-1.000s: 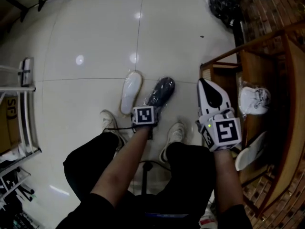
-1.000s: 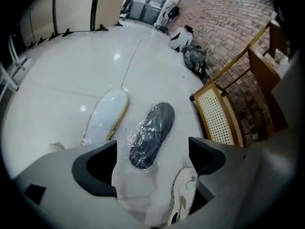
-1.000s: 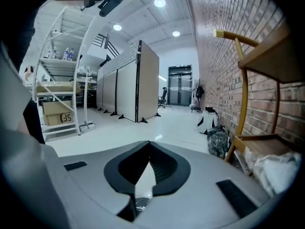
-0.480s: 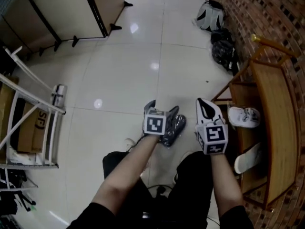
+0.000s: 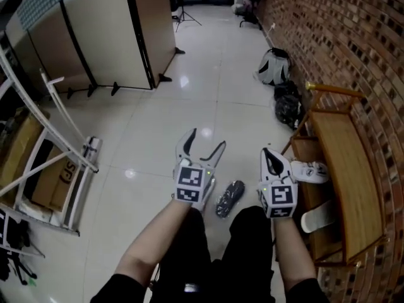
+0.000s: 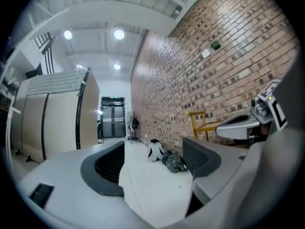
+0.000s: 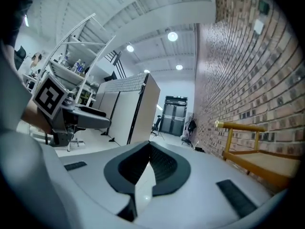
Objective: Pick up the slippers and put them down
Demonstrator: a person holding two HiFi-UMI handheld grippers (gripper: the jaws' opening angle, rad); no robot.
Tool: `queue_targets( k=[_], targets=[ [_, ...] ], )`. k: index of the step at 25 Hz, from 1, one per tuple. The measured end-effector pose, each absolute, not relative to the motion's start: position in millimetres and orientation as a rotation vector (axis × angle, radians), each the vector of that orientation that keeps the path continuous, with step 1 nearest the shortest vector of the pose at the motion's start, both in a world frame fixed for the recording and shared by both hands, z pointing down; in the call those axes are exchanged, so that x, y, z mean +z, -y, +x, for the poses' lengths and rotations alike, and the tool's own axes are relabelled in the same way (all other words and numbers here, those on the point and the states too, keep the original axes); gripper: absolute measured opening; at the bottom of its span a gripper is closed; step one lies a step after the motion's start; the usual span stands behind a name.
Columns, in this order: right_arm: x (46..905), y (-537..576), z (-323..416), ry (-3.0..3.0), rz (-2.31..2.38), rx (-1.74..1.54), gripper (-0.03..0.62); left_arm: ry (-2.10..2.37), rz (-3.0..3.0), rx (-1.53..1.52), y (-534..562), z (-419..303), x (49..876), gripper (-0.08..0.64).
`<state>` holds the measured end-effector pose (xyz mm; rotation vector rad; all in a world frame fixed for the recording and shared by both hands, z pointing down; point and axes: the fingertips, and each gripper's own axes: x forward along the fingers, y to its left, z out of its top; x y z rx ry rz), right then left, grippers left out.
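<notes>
A dark slipper in clear wrap lies on the white floor between my two grippers. One white slipper rests on the upper shelf of the wooden rack, another white slipper on a lower shelf. My left gripper is held level above the floor; its jaws are open, have just been closing a little, and hold nothing. The left gripper view shows only floor between the left gripper's pads. My right gripper is shut and empty beside the rack; the right gripper's jaws meet at the tips.
A white backpack and a dark bag lie by the brick wall past the rack. A metal shelf frame and a cardboard box stand at the left. Partition panels stand at the far left.
Both grippers have risen from near the floor to level. The left one rose more and rolled, away from the dark slipper. The head view has lifted from the floor to the room.
</notes>
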<state>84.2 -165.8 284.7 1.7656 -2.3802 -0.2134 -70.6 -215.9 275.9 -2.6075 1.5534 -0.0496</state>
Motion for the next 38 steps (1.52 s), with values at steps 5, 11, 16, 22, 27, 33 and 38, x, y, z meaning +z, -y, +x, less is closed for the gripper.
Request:
queue_targets(
  k=[5, 11, 16, 22, 27, 33, 38],
  targets=[
    [252.5, 128.0, 78.4, 2.547, 1.832, -0.254, 0.009, -1.513, -2.504, 0.1, 154.0, -77.1, 225.1, 0.357],
    [229.7, 82.9, 66.7, 2.674, 1.812, -0.327, 0.01, -1.532, -2.365, 0.268, 98.7, -99.2, 214.3, 0.08],
    [233.2, 56.0, 69.6, 2.665, 1.824, -0.364, 0.009, -1.541, -2.463, 0.297, 69.0, -100.4, 237.6, 0.005],
    [244.7, 39.7, 66.8, 2.633, 1.811, -0.405, 0.009, -1.475, -2.534, 0.266, 46.6, -94.7, 254.3, 0.003],
    [258.5, 36.7, 70.3, 2.6, 1.795, -0.372, 0.008, -1.478, -2.538, 0.241, 45.6, -95.5, 265.3, 0.003],
    [267.3, 37.7, 67.2, 2.588, 1.775, -0.358, 0.008, -1.496, -2.54, 0.212, 51.6, -97.8, 273.5, 0.003],
    [276.4, 41.4, 66.5, 2.573, 1.76, -0.344, 0.008, -1.5, -2.554, 0.211, 55.0, -97.9, 279.9, 0.003]
  ],
)
